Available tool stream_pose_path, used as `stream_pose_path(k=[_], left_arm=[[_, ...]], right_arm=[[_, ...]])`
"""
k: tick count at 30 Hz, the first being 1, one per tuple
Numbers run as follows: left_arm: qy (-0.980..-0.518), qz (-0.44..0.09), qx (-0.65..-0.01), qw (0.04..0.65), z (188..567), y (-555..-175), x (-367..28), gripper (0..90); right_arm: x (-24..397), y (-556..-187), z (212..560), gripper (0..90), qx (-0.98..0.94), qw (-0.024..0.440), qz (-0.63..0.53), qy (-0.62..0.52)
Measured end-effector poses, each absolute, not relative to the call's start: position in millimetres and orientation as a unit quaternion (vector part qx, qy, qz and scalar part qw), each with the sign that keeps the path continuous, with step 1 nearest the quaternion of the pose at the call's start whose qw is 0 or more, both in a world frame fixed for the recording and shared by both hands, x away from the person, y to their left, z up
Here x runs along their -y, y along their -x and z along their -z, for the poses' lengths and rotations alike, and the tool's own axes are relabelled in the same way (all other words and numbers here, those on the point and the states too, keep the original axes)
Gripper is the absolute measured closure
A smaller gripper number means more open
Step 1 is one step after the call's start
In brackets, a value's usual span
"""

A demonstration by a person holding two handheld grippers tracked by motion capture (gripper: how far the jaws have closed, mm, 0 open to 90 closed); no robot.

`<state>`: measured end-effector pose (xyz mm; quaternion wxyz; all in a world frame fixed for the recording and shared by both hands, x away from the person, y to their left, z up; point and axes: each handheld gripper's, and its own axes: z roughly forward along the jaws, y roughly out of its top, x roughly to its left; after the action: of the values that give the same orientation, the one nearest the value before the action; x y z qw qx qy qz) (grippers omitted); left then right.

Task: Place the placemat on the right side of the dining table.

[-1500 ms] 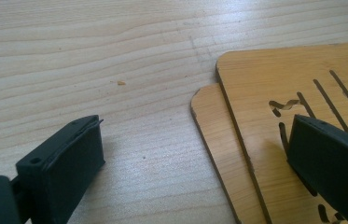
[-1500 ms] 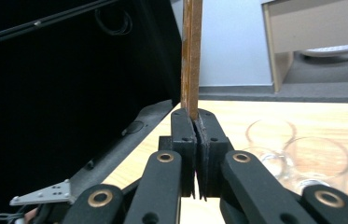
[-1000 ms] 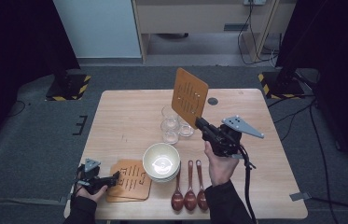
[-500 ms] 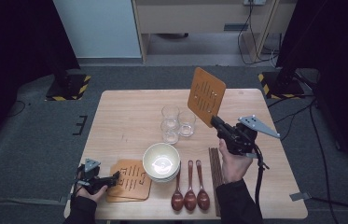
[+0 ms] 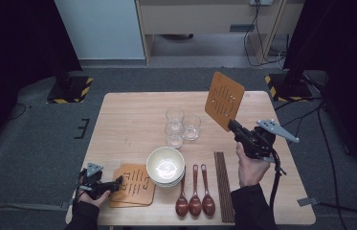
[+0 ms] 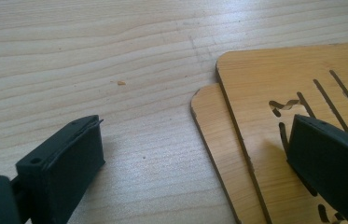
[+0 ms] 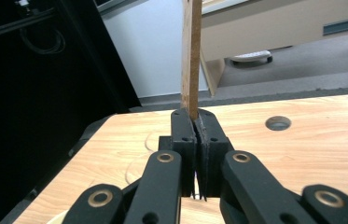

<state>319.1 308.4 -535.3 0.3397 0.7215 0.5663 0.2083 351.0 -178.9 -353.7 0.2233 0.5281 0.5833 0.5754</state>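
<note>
A thin wooden mat (image 5: pixel 224 99) with slits cut through it stands in the air above the right half of the tabletop (image 5: pixel 128 124), tilted, clamped by its lower edge in the right tongs (image 5: pixel 231 124). In the right gripper view the mat (image 7: pixel 191 56) shows edge-on, rising straight up from the right tongs (image 7: pixel 195 122), whose jaws are pressed tight against its 2 faces. To its left, near the middle of the tabletop, stand 3 clear glasses (image 5: pixel 182 126) close together. Nearer the person sits a stack of pale bowls (image 5: pixel 165 166), with 3 brown spoons (image 5: pixel 195 190) lying side by side just right of it and a bundle of dark chopsticks (image 5: pixel 224 184) beyond them. At the near left corner lie 2 more mats (image 5: pixel 135 184), stacked and slightly offset. The left tongs (image 5: pixel 117 181) rest low there, wide open and holding nothing; in the left gripper view one jaw hangs over the upper mat (image 6: pixel 274 116), the other over bare wood.
</note>
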Motion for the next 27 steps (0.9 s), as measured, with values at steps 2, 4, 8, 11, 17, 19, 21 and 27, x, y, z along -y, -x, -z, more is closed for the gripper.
stream_pose_path(k=[2, 4, 8, 11, 17, 19, 21, 27], left_arm=[[-0.722, -0.208, -0.566, 0.340, 535, -319, -308, 2.6], [-0.722, -0.208, -0.566, 0.340, 535, -319, -308, 2.6], [-0.722, -0.208, -0.566, 0.340, 535, -319, -308, 2.6], [-0.722, -0.208, -0.566, 0.339, 535, -319, -308, 2.6], [-0.722, -0.208, -0.566, 0.339, 535, -319, -308, 2.6], [-0.722, -0.208, -0.566, 0.339, 535, -319, -308, 2.6], [-0.722, -0.208, -0.566, 0.340, 535, -319, -308, 2.6], [-0.722, -0.208, -0.566, 0.339, 535, -319, -308, 2.6]], right_arm=[[184, -351, 355, 87.8, -0.582, 0.225, -0.573, -0.532], [189, -352, 356, 87.9, -0.580, 0.226, -0.570, -0.536], [198, -352, 358, 87.8, -0.579, 0.230, -0.563, -0.544], [205, -351, 361, 87.9, -0.578, 0.235, -0.556, -0.548], [217, -352, 368, 87.9, -0.576, 0.238, -0.546, -0.561], [221, -352, 371, 87.9, -0.576, 0.237, -0.542, -0.564], [224, -352, 373, 87.9, -0.577, 0.237, -0.538, -0.568], [234, -351, 381, 87.9, -0.574, 0.238, -0.529, -0.577]])
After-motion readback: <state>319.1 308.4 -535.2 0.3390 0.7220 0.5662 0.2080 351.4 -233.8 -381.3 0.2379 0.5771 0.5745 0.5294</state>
